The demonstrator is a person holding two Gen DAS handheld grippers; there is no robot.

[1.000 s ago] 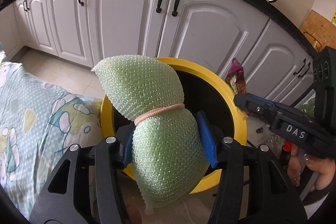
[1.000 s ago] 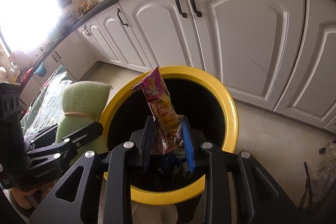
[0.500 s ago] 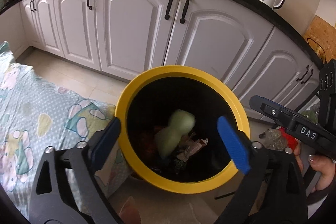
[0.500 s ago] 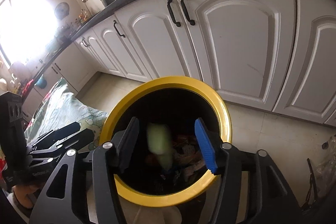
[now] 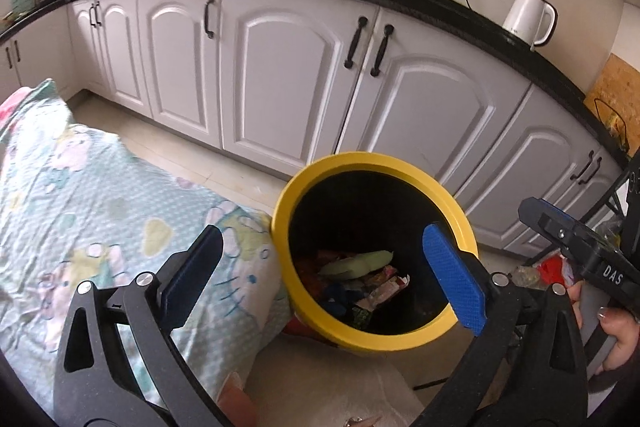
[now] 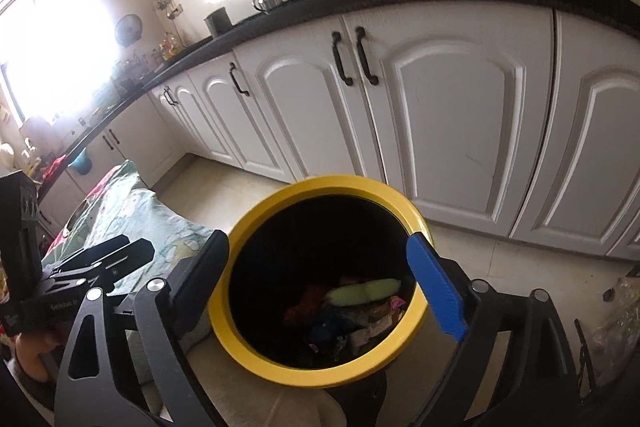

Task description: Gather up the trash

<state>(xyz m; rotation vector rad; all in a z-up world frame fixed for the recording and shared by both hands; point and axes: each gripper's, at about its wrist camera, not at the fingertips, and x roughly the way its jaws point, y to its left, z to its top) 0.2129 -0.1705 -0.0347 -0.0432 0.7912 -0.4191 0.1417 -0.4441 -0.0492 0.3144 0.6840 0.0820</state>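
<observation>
Both the left tongs [image 5: 320,267] and the right tongs [image 6: 320,283] are hanging empty over the round yellow-rimmed black bin [image 5: 280,227], jaws opening, the green bubble-wrap bundle [image 5: 358,263] lying below them among wrappers, so fetching more trash is coming next, I'd guess.

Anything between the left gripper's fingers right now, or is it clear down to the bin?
Nothing held. In the left wrist view the left gripper, jaws opening, frames only patterned cloth and the yellow bin, trash at its bottom.
</observation>
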